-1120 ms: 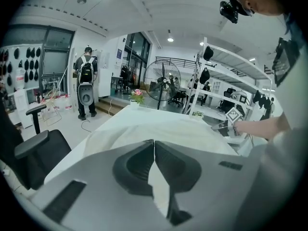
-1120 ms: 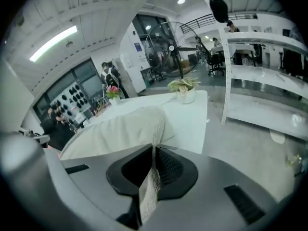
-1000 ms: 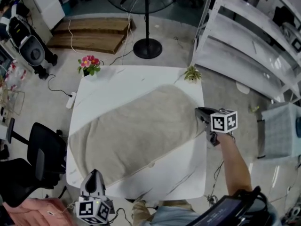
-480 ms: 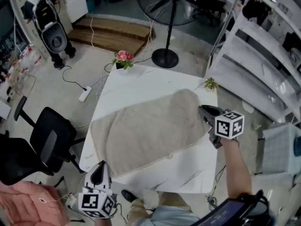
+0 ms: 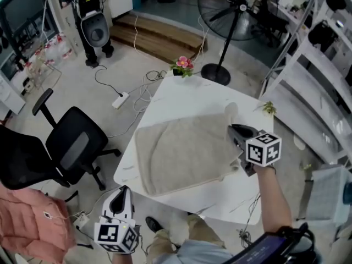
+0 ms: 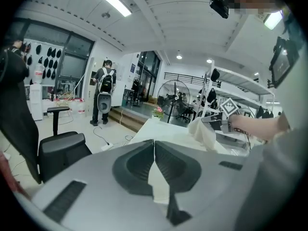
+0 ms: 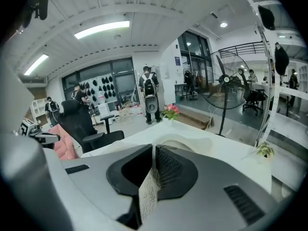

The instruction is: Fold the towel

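Looking down in the head view, we see the towel (image 5: 184, 154) spread across the middle of the white table (image 5: 181, 95). Its right edge is raised by the right gripper (image 5: 233, 130), probably so it can be carried over for a fold. The left gripper (image 5: 123, 191) hangs off the table's lower-left corner, clear of the cloth. In the left gripper view, our jaws meet flush, clenched on nothing, with the raised towel corner at centre right. In the right gripper view, the jaws pinch a strip of towel at lower centre, tight enough that it should not slip.
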Demonstrator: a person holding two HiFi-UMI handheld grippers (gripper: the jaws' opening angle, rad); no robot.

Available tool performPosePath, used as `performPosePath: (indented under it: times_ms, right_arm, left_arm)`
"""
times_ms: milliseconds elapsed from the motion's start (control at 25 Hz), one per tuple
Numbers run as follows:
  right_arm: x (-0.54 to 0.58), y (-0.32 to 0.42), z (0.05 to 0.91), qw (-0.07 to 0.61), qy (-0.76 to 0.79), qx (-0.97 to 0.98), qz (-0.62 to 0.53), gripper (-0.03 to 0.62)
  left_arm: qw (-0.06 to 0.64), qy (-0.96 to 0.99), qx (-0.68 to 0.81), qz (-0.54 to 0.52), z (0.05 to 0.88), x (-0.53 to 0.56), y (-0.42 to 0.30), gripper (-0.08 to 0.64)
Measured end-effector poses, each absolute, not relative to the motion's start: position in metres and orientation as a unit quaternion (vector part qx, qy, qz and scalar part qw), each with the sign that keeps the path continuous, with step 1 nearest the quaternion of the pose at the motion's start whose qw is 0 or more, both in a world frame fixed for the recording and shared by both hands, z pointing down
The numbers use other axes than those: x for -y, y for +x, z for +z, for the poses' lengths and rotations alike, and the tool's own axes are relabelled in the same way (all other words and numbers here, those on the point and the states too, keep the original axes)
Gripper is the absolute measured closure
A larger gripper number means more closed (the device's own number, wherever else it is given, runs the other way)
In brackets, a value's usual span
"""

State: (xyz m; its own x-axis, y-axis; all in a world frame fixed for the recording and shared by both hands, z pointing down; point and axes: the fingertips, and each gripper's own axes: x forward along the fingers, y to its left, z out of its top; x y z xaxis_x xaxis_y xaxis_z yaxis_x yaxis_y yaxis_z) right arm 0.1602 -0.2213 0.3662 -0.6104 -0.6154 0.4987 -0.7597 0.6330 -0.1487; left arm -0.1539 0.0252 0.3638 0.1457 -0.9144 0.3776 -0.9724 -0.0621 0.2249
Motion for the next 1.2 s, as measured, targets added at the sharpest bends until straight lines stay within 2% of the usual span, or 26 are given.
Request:
performPosePath:
  times_ms: [520, 1200]
  right_arm:
    - [0.184, 0.025, 0.389, 0.233, 0.307, 0.907, 0.168, 0.558]
    - [0.129, -0.108, 0.408, 0.263, 0.226, 0.927, 0.146, 0.557]
  left_arm:
    - [0.223, 0.681, 0.696, 0.047, 0.364, -0.076, -0.232, 0.551]
    - [0.228, 0.641, 0.733, 0.027, 0.375, -0.127, -0.308, 0.551]
